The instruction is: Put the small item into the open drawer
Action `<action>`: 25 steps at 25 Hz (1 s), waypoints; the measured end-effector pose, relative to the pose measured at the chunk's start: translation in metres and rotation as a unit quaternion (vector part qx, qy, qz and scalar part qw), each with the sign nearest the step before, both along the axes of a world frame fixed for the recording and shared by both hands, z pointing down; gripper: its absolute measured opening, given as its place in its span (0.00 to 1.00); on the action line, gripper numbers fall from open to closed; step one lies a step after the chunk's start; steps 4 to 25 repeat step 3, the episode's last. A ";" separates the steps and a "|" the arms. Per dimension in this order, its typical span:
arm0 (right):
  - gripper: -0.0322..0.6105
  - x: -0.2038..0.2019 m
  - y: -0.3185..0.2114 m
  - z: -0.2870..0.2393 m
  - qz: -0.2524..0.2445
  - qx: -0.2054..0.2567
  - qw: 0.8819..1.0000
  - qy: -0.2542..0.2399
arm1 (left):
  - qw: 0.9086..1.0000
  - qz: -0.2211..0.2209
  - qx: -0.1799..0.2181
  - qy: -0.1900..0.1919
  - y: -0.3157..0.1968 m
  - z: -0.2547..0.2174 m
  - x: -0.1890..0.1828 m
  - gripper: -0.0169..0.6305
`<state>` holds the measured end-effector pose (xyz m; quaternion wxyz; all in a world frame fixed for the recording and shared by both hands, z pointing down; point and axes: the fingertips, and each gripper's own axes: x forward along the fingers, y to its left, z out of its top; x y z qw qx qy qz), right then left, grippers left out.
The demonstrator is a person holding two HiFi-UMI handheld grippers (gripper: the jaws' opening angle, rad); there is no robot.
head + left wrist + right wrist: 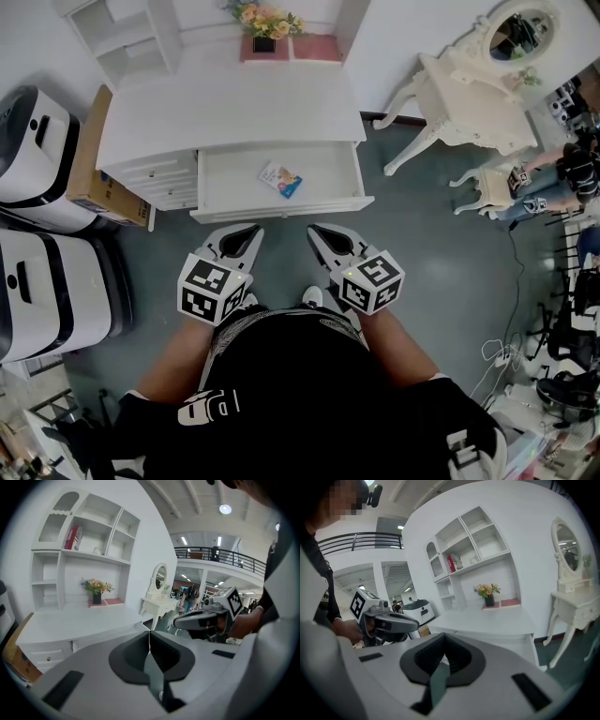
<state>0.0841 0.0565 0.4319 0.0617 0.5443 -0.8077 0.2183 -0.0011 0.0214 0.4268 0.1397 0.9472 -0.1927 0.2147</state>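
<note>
Drawer (281, 208), small item (279, 178) inside, beyond right hand-held gripper (314, 229)

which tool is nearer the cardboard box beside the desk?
Left. Left tool sits right of the cardboard box; right tool is farther right, past it.

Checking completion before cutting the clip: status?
Left gripper shut, empty. Right gripper shut, empty. Small item lies in open drawer. Nothing in the way.

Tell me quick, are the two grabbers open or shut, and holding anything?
Left gripper: shut, holding nothing.
Right gripper: shut, holding nothing.
</note>
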 end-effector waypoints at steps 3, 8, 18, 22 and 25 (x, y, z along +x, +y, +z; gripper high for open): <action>0.06 -0.001 0.000 0.000 -0.001 -0.001 1.000 0.000 | 1.000 -0.001 0.000 0.000 0.000 0.000 0.000 0.05; 0.06 -0.001 0.000 0.000 -0.001 -0.001 1.000 0.000 | 1.000 -0.001 0.000 0.000 0.000 0.000 0.000 0.05; 0.06 -0.001 0.000 0.000 -0.001 -0.001 1.000 0.000 | 1.000 -0.001 0.000 0.000 0.000 0.000 0.000 0.05; 0.06 -0.001 0.000 0.000 -0.001 -0.001 1.000 0.000 | 1.000 -0.001 0.000 0.000 0.000 0.000 0.000 0.05; 0.06 -0.001 0.000 0.000 -0.001 -0.001 1.000 0.000 | 1.000 -0.001 0.000 0.000 0.000 0.000 0.000 0.05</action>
